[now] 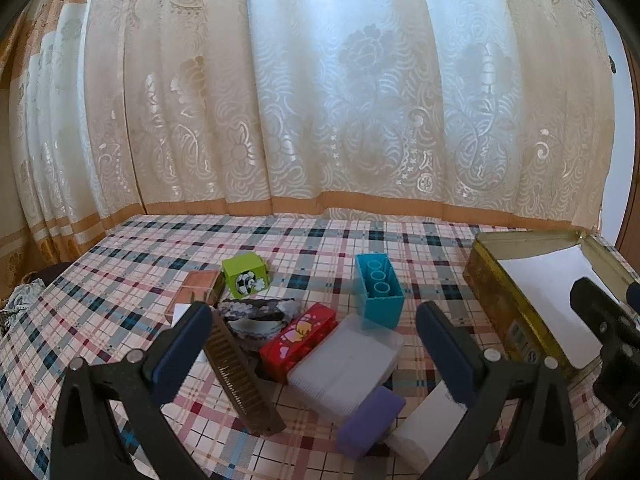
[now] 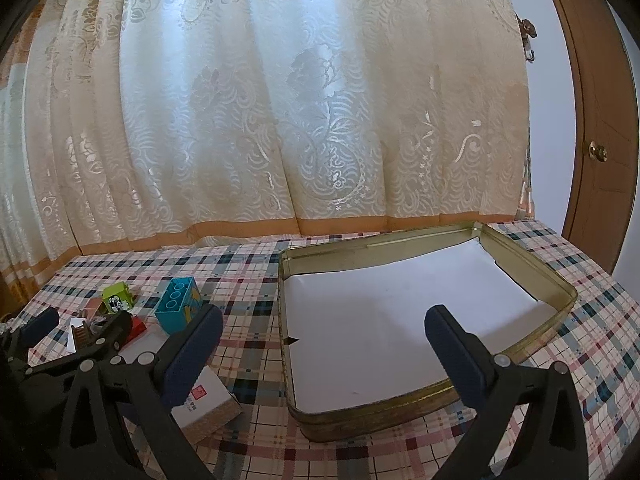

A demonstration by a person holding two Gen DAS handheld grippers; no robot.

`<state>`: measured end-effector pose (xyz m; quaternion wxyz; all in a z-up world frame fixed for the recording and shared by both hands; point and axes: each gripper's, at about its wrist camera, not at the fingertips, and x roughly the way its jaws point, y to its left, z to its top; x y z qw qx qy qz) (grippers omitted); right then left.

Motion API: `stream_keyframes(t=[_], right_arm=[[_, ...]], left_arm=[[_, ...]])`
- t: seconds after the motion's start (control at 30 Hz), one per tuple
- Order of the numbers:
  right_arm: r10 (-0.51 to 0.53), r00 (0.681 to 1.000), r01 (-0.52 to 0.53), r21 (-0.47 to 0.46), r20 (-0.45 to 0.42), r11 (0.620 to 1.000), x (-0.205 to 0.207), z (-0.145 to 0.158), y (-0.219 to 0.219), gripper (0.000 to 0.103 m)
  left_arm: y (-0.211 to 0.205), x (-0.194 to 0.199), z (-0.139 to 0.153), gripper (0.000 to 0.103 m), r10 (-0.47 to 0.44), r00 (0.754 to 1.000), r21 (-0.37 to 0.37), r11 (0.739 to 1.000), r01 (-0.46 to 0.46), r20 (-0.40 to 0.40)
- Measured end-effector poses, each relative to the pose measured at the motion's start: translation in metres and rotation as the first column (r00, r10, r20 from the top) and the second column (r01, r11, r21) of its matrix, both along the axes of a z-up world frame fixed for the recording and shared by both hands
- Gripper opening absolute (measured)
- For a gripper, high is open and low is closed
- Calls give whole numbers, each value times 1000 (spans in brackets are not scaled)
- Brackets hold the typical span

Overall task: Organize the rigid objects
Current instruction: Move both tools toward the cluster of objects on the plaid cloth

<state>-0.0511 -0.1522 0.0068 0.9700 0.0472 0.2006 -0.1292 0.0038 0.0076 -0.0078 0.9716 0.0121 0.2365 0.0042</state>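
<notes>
We see the left gripper (image 1: pixel 314 322) spread wide and holding nothing above the clutter on the bench (image 1: pixel 120 256): red box (image 1: pixel 298 334), blue block (image 1: pixel 378 294), comb (image 1: pixel 240 376). Our right gripper (image 2: pixel 324 326), equally agape, hangs over the open tin (image 2: pixel 400 420).

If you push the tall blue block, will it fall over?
Probably. The blue block stands on its narrow end, taller than wide, so a high push would likely tip it. It looks like hollow plastic with open tubes, so probably light. Flat sides mean it shouldn't roll.
</notes>
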Motion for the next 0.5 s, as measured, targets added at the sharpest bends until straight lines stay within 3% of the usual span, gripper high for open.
stream_keyframes(t=[0.17,0.27,0.37,0.4,0.5], right_arm=[[24,1000,-24,-4,2,1000,0,2,0,103],[63,998,-63,-20,15,998,-3,4,3,102],[150,989,-150,-13,-16,989,0,1,12,100],[179,983,-179,-9,-29,984,1,0,16,94],[301,948,-302,5,-101,953,8,-9,33,89]], left_arm=[[8,-6,-2,103,-5,1000,-11,1000,5,-22],[19,-8,-3,103,30,999,18,999,-30,-44],[36,-12,-3,103,71,995,21,997,-69,-73],[43,-15,-3,103,77,993,13,997,-77,-84],[59,-26,-1,103,96,991,7,995,-96,-94]])
